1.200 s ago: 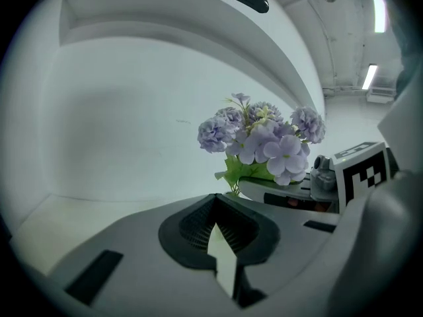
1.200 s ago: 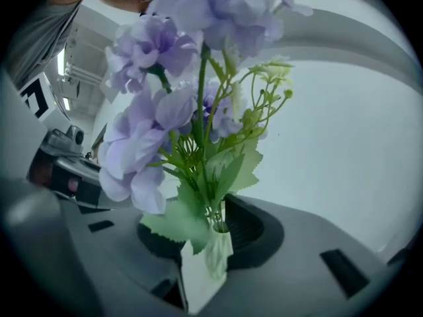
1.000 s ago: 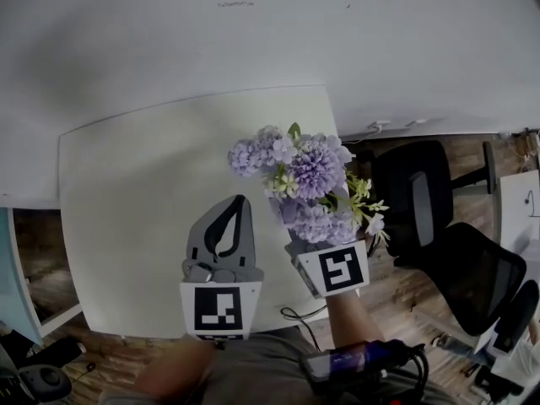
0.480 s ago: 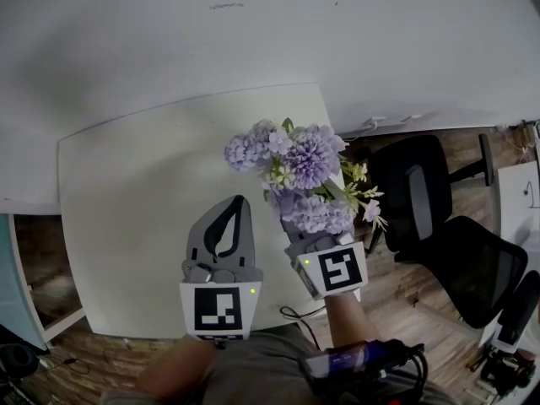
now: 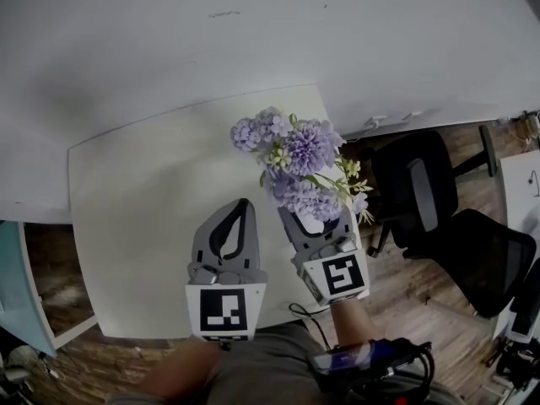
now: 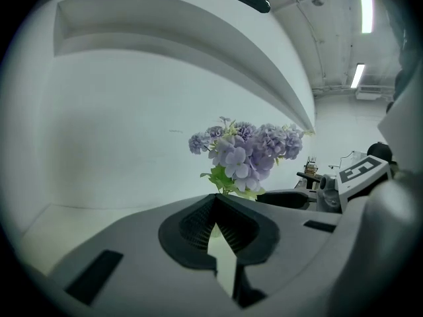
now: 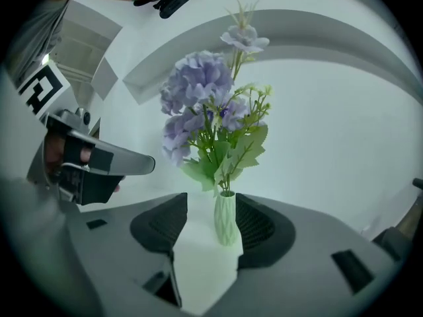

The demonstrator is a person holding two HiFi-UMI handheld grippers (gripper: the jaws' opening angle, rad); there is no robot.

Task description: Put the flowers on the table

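A bunch of lilac flowers (image 5: 299, 154) with green leaves stands upright near the right edge of the white table (image 5: 143, 192). In the right gripper view the flowers (image 7: 198, 91) rise from a small pale green vase (image 7: 225, 218), which rests on the tabletop. My right gripper (image 5: 314, 218) is open, and the vase stands between its jaws (image 7: 211, 207), nearer the right pad. The blooms hide the vase in the head view. My left gripper (image 5: 243, 202) hovers to the left, shut and empty, and the flowers (image 6: 248, 154) show beyond its tips (image 6: 215, 200).
Black office chairs (image 5: 422, 192) (image 5: 489, 260) stand on the wooden floor right of the table. A cable (image 5: 295, 315) hangs off the near table edge. A white wall runs behind the table.
The right gripper's jaws have spread apart around the vase and now show below the blooms. The flowers shifted slightly up and right. The left gripper has stayed put.
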